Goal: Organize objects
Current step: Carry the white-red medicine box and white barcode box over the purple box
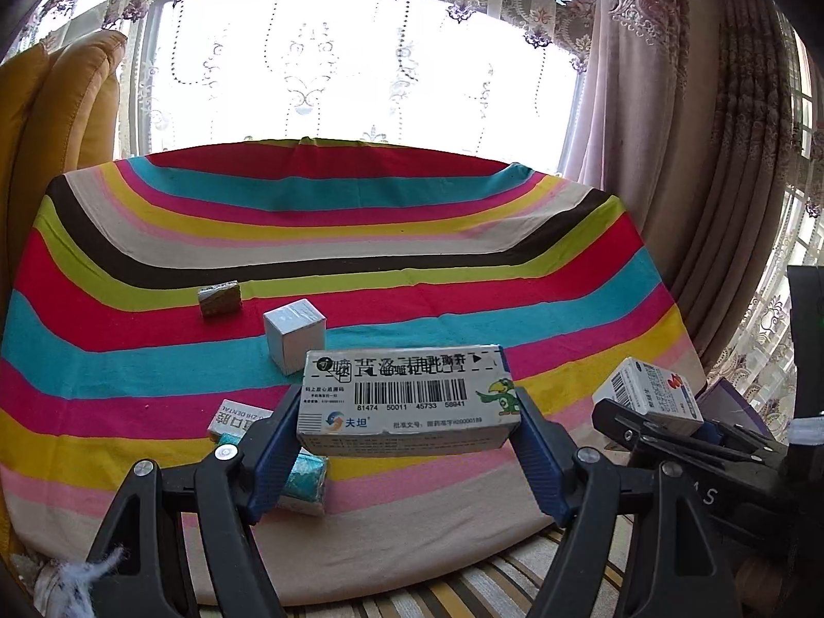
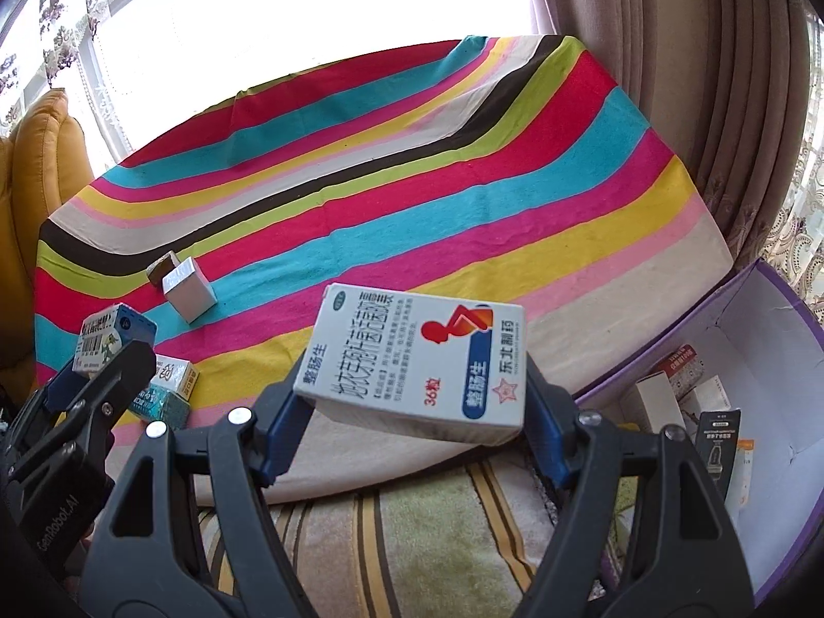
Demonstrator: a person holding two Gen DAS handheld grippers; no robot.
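A desk is covered by a striped cloth [image 1: 360,257]; curtains [image 1: 669,154] hang behind. Each gripper's jaws are clamped on a medicine box: left gripper [image 1: 407,443] on the barcode box [image 1: 407,401], right gripper [image 2: 412,401] on the white box [image 2: 417,360], both above the cloth. The purple bin [image 2: 762,319] beside the cloth is cut off.

A striped cloth [image 1: 360,268] covered the table, with a silver box [image 1: 294,335], brown block [image 1: 220,298] and two small boxes [image 2: 165,386] on it.

Matt cardboard box [image 1: 407,401] above woven striped cloth [image 1: 360,257].
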